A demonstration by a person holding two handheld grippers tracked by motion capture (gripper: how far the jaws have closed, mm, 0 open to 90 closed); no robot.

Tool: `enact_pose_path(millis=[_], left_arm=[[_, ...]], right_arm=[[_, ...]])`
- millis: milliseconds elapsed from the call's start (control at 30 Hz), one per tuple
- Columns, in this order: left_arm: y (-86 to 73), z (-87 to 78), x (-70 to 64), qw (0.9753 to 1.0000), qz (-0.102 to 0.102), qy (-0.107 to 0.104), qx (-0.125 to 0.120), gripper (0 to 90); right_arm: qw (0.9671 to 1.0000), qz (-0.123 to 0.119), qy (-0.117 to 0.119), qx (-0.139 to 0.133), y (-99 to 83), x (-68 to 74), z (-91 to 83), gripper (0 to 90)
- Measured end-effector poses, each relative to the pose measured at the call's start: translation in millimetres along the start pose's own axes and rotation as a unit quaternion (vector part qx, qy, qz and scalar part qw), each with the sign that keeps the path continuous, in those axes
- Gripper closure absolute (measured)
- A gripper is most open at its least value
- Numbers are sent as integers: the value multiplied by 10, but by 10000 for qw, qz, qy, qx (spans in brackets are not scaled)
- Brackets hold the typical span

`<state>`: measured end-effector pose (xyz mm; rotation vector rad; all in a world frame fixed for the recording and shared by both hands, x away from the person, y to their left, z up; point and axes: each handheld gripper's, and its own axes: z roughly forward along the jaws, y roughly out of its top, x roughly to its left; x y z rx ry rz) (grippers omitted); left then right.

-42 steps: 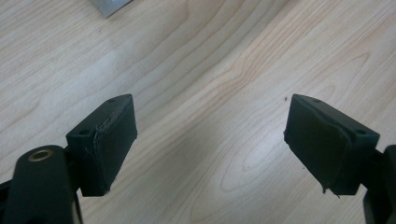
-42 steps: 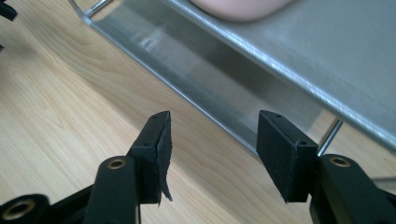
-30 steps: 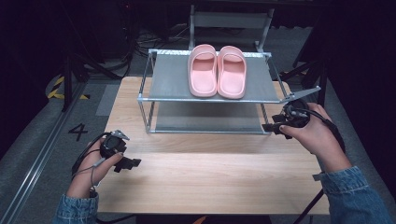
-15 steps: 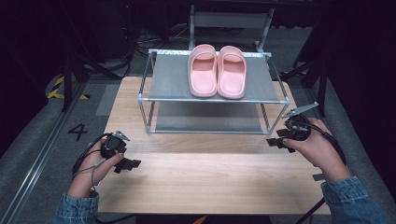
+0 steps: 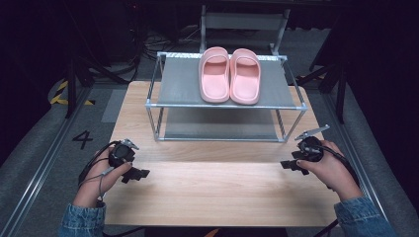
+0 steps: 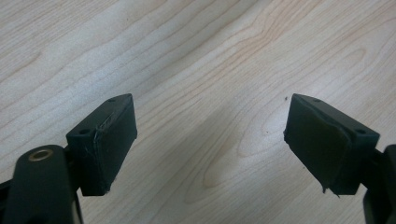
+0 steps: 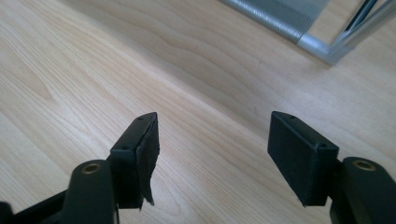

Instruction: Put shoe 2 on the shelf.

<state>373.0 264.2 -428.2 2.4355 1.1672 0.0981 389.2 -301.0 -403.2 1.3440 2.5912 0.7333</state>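
- Left gripper (image 5: 140, 174), table's 8 o'clock: jaws spread, empty, over bare wooden table (image 5: 222, 197).
- Pink slippers (image 5: 230, 75), 12 o'clock, paired on the rack (image 5: 178, 84) top shelf; placement looks done.
- Right gripper (image 5: 290, 165), 4 o'clock: jaws spread, empty.

You have drawn your right gripper (image 5: 290, 164) back from the rack's (image 5: 225, 105) right front leg toward the table's (image 5: 217, 197) near right side. It now sits lower, well apart from the rack.
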Motion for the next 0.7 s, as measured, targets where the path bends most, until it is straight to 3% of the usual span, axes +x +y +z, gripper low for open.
enact_pose_path(millis=[200,400,567,700], left_arm=[[7,0,-9,10000,13,-4,-5,173],[13,8,-15,10000,52,-1,30,173],[23,14,-27,10000,66,2,41,173],[19,23,-26,10000,75,18,49,173]], right_arm=[[9999,91,45,0,-122,-20,150,344],[9998,-64,124,-138,-239,9,327,346],[9979,-271,-47,-592,-319,49,440,364],[9953,-360,-26,-894,-328,88,471,362]])
